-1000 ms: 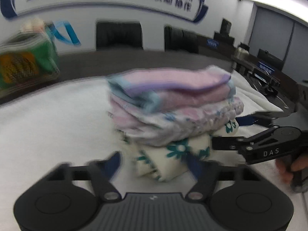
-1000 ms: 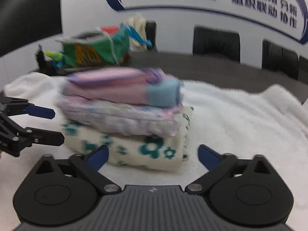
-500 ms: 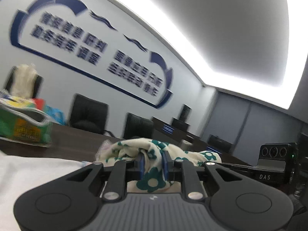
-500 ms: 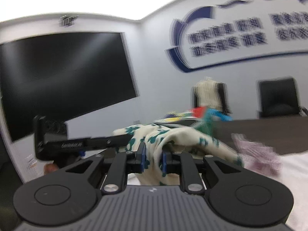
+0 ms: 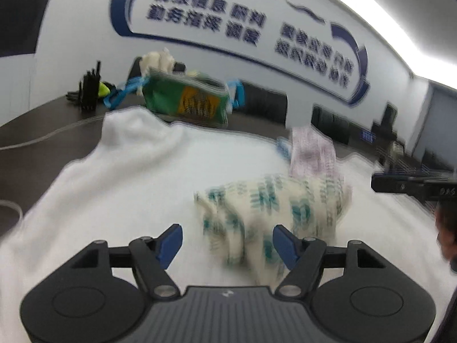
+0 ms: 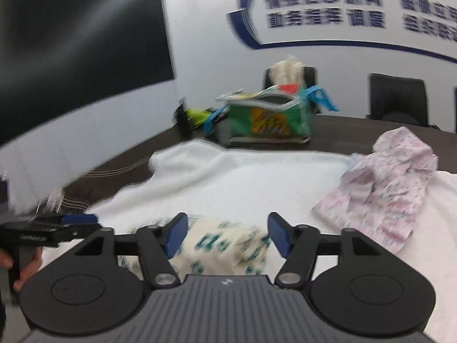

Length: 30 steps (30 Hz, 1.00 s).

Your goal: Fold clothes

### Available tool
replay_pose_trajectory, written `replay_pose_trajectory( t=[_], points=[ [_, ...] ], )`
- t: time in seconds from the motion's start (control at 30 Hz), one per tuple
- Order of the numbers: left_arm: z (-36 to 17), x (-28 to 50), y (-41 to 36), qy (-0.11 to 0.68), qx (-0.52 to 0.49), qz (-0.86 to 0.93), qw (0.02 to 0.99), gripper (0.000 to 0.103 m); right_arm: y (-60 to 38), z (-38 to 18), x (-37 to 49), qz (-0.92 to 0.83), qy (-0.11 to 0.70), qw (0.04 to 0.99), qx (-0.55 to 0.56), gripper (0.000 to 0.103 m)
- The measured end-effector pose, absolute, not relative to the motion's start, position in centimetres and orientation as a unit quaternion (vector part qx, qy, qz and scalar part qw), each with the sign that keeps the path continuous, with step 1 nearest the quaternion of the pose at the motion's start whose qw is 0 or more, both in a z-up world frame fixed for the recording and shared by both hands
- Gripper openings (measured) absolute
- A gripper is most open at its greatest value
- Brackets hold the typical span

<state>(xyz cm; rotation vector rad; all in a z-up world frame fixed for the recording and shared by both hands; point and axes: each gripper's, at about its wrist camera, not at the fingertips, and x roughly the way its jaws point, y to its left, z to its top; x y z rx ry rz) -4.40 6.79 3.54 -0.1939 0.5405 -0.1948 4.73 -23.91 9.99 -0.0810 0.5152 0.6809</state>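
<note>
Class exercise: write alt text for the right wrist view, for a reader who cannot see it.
The open right gripper hovers over a crumpled cream garment with teal flowers on a white towel. A rumpled pink garment lies to the right, a green bag sits behind, and the left gripper enters at left.

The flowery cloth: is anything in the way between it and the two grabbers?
No. The flowery cloth lies crumpled on the white towel, just ahead of the open left gripper and right gripper. The pink garment sits off to the side.

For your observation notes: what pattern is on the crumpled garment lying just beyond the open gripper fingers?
Cream with teal flower prints on the crumpled garment, clearest in the left wrist view.
</note>
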Motion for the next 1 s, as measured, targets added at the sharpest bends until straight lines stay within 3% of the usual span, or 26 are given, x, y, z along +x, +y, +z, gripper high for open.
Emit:
replay_pose_trajectory(
  t=[0.27,0.37,0.53,0.57,0.6,0.63,0.7,0.77,1.0],
  points=[
    [-0.2,-5.8,-0.9,0.275,0.036,-0.144,0.950,0.075,-20.8,3.8,-0.9,0.360,0.253,0.857,-0.268,0.069],
    [-0.5,-3.6,-1.3,0.319,0.007,-0.126,0.939,0.057,-20.5,3.1,1.1,0.340,0.270,0.871,-0.231,0.069],
    [-0.5,-3.6,1.4,0.330,-0.045,-0.074,0.940,0.055,-21.6,2.6,5.5,0.353,0.292,0.881,-0.118,0.069],
    [0.1,-3.9,1.8,0.321,-0.054,-0.078,0.942,0.038,-21.5,2.0,6.2,0.348,0.298,0.881,-0.116,0.069],
    [0.8,-4.2,2.2,0.313,-0.064,-0.082,0.944,0.009,-21.5,1.3,6.8,0.342,0.304,0.882,-0.114,0.061],
    [1.5,-4.5,2.6,0.305,-0.074,-0.087,0.946,0.001,-21.4,0.7,7.5,0.337,0.310,0.882,-0.112,0.044],
    [2.9,-5.1,3.4,0.288,-0.094,-0.095,0.948,0.001,-21.4,2.1,6.8,0.326,0.294,0.893,-0.100,0.003],
    [4.5,-5.8,4.2,0.269,-0.113,-0.104,0.951,0.001,-21.5,4.1,5.5,0.314,0.272,0.906,-0.085,0.002],
    [24.4,-13.3,9.0,0.039,-0.091,-0.162,0.982,0.001,-24.0,23.3,-5.8,0.353,0.040,0.929,-0.105,0.002]
  ],
)
